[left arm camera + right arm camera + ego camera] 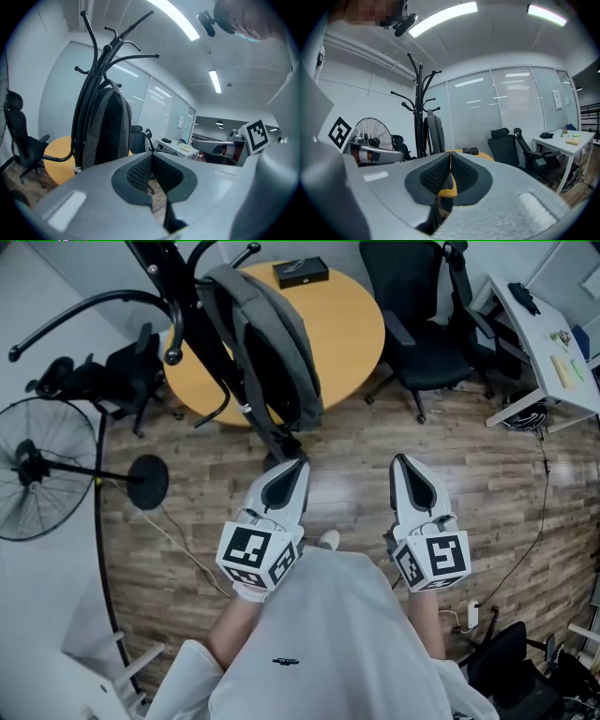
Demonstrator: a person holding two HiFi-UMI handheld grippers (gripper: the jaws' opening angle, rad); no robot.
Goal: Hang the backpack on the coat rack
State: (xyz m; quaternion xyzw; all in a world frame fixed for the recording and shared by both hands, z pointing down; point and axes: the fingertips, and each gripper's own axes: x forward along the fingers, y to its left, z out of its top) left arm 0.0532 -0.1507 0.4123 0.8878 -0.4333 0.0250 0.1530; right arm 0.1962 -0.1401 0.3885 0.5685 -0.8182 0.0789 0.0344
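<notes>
- Left hand-held gripper (pixel 297 465) is clenched: its own view shows the jaws together at the tips with nothing between them.
- Right hand-held gripper (pixel 401 461) is also clenched and empty, pads meeting in its own view.
- Both are held side by side in front of the person's white shirt (pixel 319 643), pointing roughly level toward the coat rack, marker cubes toward the body.
- Backpack (pixel 272 343), grey with black panels, hangs upright on the black coat rack (pixel 202 324), its top up among the hooks and its body against the pole.
- Neither hand-held gripper touches the backpack. In the head view the left one's tips sit just below the bag's bottom end, and the left gripper view shows the bag ahead and to the left, apart from the jaws.
- The right hand-held gripper is further off; its view shows rack and bag small, left of centre.
- Round wooden desk (pixel 347 324) stands just behind the rack, with a black box (pixel 300 273) on its far side.
- Black office chair (pixel 422 324) is right of the round desk; another black chair (pixel 122 376) is to its left.
- White desk (pixel 548 343) is at far right with small items on it.
- Standing fan (pixel 37 470) is at the left, its round base (pixel 148 481) on the wood floor (pixel 356 465).
</notes>
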